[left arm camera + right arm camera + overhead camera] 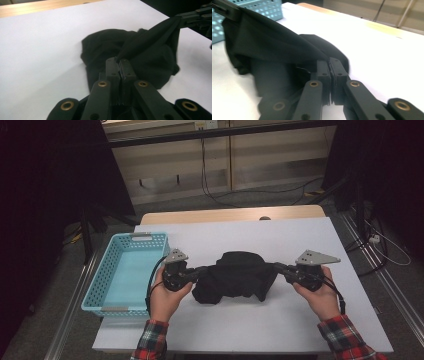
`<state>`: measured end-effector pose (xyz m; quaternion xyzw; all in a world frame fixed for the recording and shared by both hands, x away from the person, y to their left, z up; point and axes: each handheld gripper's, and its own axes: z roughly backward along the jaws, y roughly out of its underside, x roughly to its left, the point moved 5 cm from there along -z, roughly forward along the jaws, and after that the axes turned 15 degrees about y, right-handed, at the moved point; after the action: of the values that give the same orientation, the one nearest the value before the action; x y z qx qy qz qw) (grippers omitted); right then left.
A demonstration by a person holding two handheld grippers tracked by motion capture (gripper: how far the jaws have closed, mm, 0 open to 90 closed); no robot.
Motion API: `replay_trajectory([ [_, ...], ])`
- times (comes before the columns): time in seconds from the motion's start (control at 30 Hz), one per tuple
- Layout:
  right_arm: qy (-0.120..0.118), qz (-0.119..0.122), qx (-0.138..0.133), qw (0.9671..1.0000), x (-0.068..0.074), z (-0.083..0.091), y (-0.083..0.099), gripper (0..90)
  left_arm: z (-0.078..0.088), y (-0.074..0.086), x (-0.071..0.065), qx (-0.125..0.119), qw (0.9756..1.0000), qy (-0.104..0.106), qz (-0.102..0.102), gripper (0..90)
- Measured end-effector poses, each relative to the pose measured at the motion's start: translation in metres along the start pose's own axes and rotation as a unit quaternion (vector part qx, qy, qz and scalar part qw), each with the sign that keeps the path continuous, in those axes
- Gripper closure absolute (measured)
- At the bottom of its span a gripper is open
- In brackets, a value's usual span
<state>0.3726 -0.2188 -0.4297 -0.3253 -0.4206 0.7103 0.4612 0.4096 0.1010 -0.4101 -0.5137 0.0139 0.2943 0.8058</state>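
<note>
High view, from left to right. A light-blue perforated plastic basket [125, 272] stands at the left edge of the white-topped bench [300, 320], with its long side running away from the person. Just to its right is the left gripper [196, 271], held in the person's left hand [167, 295]; its jaws are fully closed and pinch the left end of a crumpled black cloth garment [235, 277]. The garment lies at the middle of the bench, between the two grippers, its bulk resting on the white surface while its two ends are drawn out sideways into narrow strands. At the right, the right gripper [280, 268], held in the right hand [317, 295], has its jaws closed on the garment's right end.

Left gripper view: the two black jaws meet on a taut fold of the garment [150, 35], which stretches away to the right gripper [197, 16] at the upper right.

Right gripper view: the jaws are pressed together on the fabric edge [274, 47]; the basket [257, 10] shows beyond.
</note>
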Motion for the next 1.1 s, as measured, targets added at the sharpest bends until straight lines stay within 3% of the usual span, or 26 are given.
replay_trajectory([
  [0.03, 0.041, 0.001, 0.003, 0.9991, -0.008, -0.003, 0.005, 84.4, 0.006, 0.002, 0.008, -0.015, 0.9997, -0.006, 0.019, 88.0],
  [0.07, 0.041, 0.001, 0.003, 0.9991, -0.008, -0.003, 0.005, 84.4, 0.006, 0.002, 0.008, -0.015, 0.9997, -0.006, 0.019, 88.0],
  [0.1, 0.024, -0.023, 0.012, 0.9994, -0.01, -0.007, 0.011, 83.4, 0.005, 0.006, 0.011, -0.006, 0.9997, -0.001, 0.025, 88.0],
  [0.13, 0.024, -0.023, 0.012, 0.9994, -0.01, -0.007, 0.011, 83.4, 0.005, 0.006, 0.011, -0.006, 0.9997, -0.001, 0.025, 88.0],
  [0.2, 0.003, -0.02, 0.016, 0.9997, -0.003, -0.007, 0.014, 80.6, -0.001, 0.009, 0.009, 0.004, 0.9997, 0.008, 0.023, 88.0],
  [0.23, 0.003, -0.02, 0.016, 0.9997, -0.003, -0.007, 0.014, 80.6, -0.001, 0.009, 0.009, 0.004, 0.9997, 0.008, 0.023, 87.9],
  [0.33, -0.031, -0.003, 0.018, 0.9993, 0.013, -0.003, 0.015, 74.0, -0.006, 0.009, 0.004, 0.011, 0.9997, 0.015, 0.018, 87.9],
  [0.43, -0.041, 0.001, 0.024, 0.9989, 0.018, 0.0, 0.017, 69.5, -0.006, 0.009, 0.002, 0.012, 0.9997, 0.015, 0.018, 87.9],
  [0.47, -0.051, 0.002, 0.029, 0.9983, 0.021, 0.002, 0.021, 63.0, -0.004, 0.01, 0.002, 0.011, 0.9997, 0.013, 0.016, 87.9],
  [0.7, -0.034, 0.025, 0.069, 0.9967, 0.024, -0.001, 0.039, 49.5, 0.0, 0.008, 0.005, 0.002, 0.9997, 0.014, 0.019, 87.9],
  [0.93, -0.024, 0.039, 0.089, 0.995, 0.026, -0.009, 0.047, 48.1, 0.003, 0.004, 0.006, -0.006, 0.9996, 0.018, 0.023, 87.9],
  [1.1, -0.02, 0.041, 0.088, 0.9951, 0.027, -0.011, 0.047, 48.2, 0.005, 0.001, 0.005, -0.006, 0.9997, 0.016, 0.019, 87.9],
])
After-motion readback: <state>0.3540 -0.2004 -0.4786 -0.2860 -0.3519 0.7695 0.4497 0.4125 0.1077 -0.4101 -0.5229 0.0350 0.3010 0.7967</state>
